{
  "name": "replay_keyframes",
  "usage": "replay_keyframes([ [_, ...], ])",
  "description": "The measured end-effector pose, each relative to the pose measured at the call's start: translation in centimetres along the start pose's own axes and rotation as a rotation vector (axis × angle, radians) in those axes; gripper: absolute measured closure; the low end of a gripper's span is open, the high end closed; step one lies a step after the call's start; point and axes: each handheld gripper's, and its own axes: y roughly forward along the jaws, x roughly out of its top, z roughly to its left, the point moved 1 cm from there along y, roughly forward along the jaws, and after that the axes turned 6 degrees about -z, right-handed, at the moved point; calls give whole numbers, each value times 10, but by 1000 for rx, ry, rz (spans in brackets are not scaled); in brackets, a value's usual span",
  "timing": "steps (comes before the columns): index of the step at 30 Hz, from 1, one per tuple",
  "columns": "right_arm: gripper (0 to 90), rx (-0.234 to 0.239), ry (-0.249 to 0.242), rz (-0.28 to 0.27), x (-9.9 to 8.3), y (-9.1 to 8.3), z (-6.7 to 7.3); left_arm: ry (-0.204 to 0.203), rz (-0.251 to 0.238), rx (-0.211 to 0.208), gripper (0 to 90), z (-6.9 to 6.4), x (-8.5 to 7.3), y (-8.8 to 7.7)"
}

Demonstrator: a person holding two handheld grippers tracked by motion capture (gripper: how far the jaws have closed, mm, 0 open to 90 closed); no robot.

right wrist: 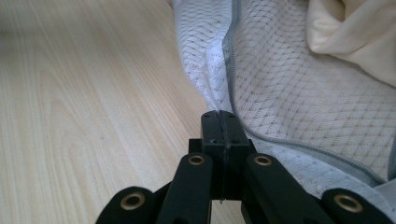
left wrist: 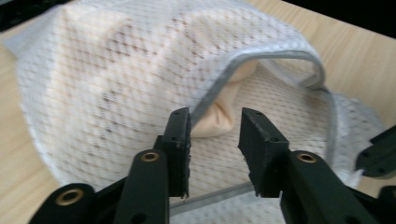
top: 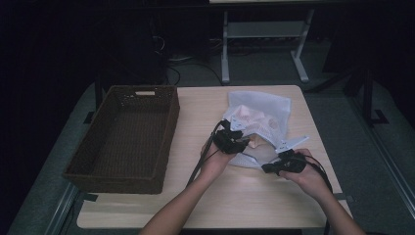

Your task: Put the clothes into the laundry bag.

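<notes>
Dim room, grey floor (top: 274,68), white table frame (top: 264,29)

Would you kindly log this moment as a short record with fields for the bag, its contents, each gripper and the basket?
bag: white mesh laundry bag on the table, mouth open
contents: cream cloth at the mouth
left gripper: jaws apart at the opening, nothing pinched
right gripper: shut on the bag's edge, by the grey zip
basket: brown wicker basket, empty, left of the bag

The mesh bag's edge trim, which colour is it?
Grey, against the white mesh bag; the edge trim shows best in the left gripper view.
</notes>
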Motion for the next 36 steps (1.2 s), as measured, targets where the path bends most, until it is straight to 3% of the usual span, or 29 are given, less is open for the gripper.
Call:
replay_keyframes([
  [3,900,3,1,-5,1,-1,-1,51,38,21,576,-2,-2,16],
  [7,900,6,2,-10,1,-2,-2,56,47,41,574,-2,-4,28],
  [9,900,6,5,-13,1,-2,-2,47,48,53,637,1,-4,33],
  [10,900,5,4,-15,0,-3,-3,41,48,47,767,3,-5,34],
  [11,900,5,7,-16,0,-3,-3,33,47,43,821,5,-5,35],
  [12,900,5,7,-16,0,-3,-3,29,43,35,821,6,-5,34],
  [13,900,4,9,-20,0,-4,-4,26,44,28,884,6,-4,32],
  [18,900,0,12,-23,0,-5,-7,43,34,4,894,2,-1,13],
  [23,900,-6,15,-27,1,-6,-6,56,11,-19,895,-2,3,-18],
  [28,900,-12,19,-22,1,-5,-7,78,9,-57,896,-7,-2,-35],
  [30,900,-13,19,-22,1,-5,-6,91,37,-79,895,-10,-9,-38],
  [31,900,-13,23,-21,1,-5,-6,104,68,-124,895,-15,-20,-38],
  [32,900,-13,25,-18,0,-6,-5,104,68,-124,895,-15,-20,-38],
  [36,900,-10,28,-11,-1,-7,-5,125,156,-164,895,-20,-41,-30],
])
